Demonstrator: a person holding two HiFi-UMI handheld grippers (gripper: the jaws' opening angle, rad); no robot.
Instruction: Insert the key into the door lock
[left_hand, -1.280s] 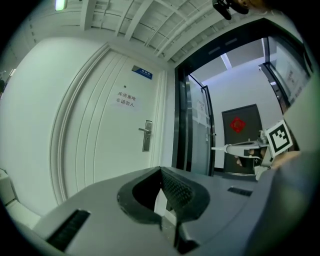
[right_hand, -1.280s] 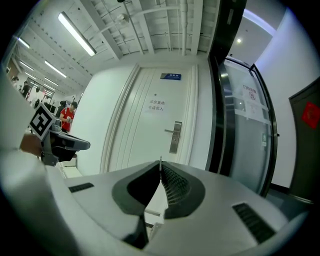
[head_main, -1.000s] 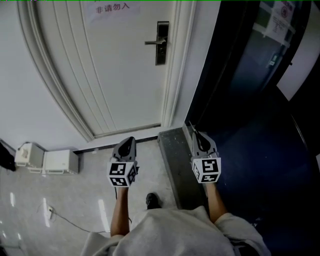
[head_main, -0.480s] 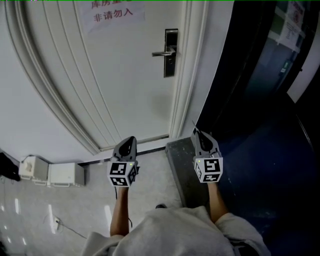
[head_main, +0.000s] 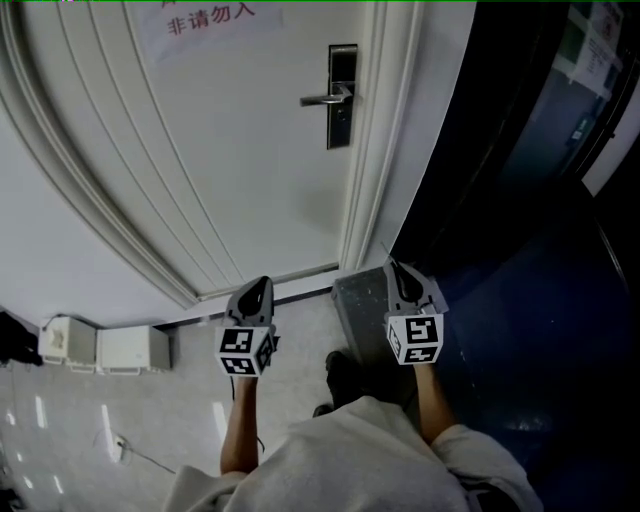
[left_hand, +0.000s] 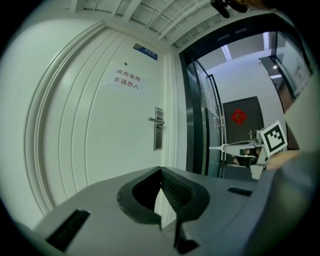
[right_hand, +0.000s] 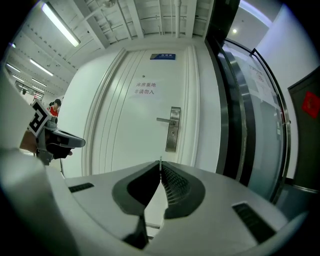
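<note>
The white door (head_main: 230, 150) has a dark lock plate (head_main: 341, 95) with a lever handle (head_main: 322, 98); the plate also shows as the lock (left_hand: 158, 129) and the lock (right_hand: 172, 129). My right gripper (head_main: 392, 268) is shut on a thin key (right_hand: 160, 160) whose blade sticks out past the tips toward the door. From the left gripper view, the right gripper (left_hand: 250, 147) shows with the key (left_hand: 220, 147) pointing left. My left gripper (head_main: 260, 284) is held level beside it, jaws together with nothing between them. Both are well short of the lock.
A paper sign (head_main: 210, 15) hangs on the door. White boxes (head_main: 100, 348) and a cable (head_main: 120, 445) lie on the floor at left. A dark stone base (head_main: 360, 300) and a dark glass wall (head_main: 520, 150) stand right of the door frame. My shoe (head_main: 340, 372) is below.
Both grippers and the head have moved closer to the door, so the lock looks larger. A foot has stepped forward into view. Jaws unchanged.
</note>
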